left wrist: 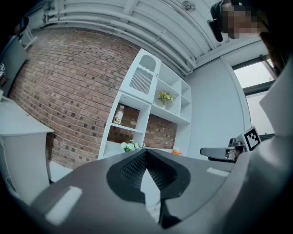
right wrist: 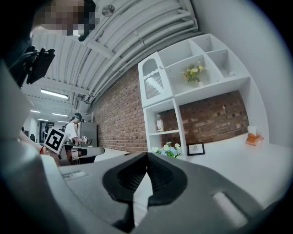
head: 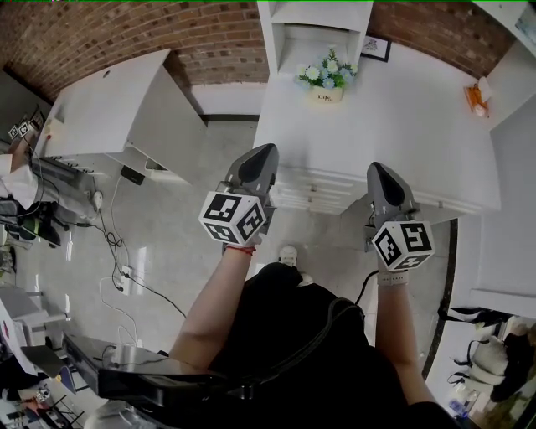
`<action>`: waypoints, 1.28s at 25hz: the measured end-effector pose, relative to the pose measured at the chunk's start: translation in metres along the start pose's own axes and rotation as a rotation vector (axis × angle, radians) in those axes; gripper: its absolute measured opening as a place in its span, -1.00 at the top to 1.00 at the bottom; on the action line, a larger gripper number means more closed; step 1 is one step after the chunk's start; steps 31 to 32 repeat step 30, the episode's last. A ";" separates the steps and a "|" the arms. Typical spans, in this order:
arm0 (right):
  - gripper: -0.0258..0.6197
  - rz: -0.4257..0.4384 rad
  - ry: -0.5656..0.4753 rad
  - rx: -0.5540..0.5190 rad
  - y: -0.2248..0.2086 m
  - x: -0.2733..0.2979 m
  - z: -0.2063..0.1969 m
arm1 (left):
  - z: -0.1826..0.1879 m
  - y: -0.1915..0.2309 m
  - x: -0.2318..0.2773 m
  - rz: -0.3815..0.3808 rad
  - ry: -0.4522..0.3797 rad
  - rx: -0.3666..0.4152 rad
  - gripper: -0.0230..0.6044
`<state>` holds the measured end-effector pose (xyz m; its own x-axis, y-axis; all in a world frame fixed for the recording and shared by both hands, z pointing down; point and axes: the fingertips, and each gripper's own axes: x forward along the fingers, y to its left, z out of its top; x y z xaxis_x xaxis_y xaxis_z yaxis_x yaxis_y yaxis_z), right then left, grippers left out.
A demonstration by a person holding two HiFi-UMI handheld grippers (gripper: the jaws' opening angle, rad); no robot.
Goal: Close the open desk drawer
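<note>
A person stood at a white desk [head: 410,126], seen from above, holding a gripper in each hand. The left gripper [head: 265,152] hung over the desk's near edge toward its left corner. Its jaws were pressed together at the tips with nothing between them. The right gripper [head: 376,170] was held over the same near edge, further right, also pinched closed and empty. The drawer [head: 311,194] showed as stacked white edges under the desk's near edge, between the two grippers and touched by neither. How far it stood out could not be told. At the back of the desk sat a pot of flowers [head: 326,78], with a small framed picture [head: 376,48] just right of it, below a white shelf unit [head: 314,25]. An orange object [head: 476,99] lay near the desk's right end. A brick wall [head: 167,29] ran behind the desk.
</note>
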<state>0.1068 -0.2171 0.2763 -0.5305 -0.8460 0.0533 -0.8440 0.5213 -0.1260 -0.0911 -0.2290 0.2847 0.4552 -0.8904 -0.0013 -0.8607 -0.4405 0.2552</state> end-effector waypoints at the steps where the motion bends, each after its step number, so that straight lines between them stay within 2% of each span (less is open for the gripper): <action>1: 0.92 0.002 -0.007 -0.001 0.000 0.000 0.003 | 0.004 -0.001 0.001 -0.007 -0.003 0.005 0.92; 7: 0.92 0.016 -0.031 -0.012 0.000 0.004 0.017 | 0.015 -0.006 0.008 -0.044 0.003 0.034 0.92; 19: 0.92 0.024 -0.039 -0.010 0.000 0.007 0.017 | 0.011 -0.004 0.010 -0.031 0.015 0.029 0.92; 32: 0.92 0.046 -0.047 0.038 0.005 0.009 0.010 | 0.004 0.001 0.007 -0.020 0.032 0.018 0.92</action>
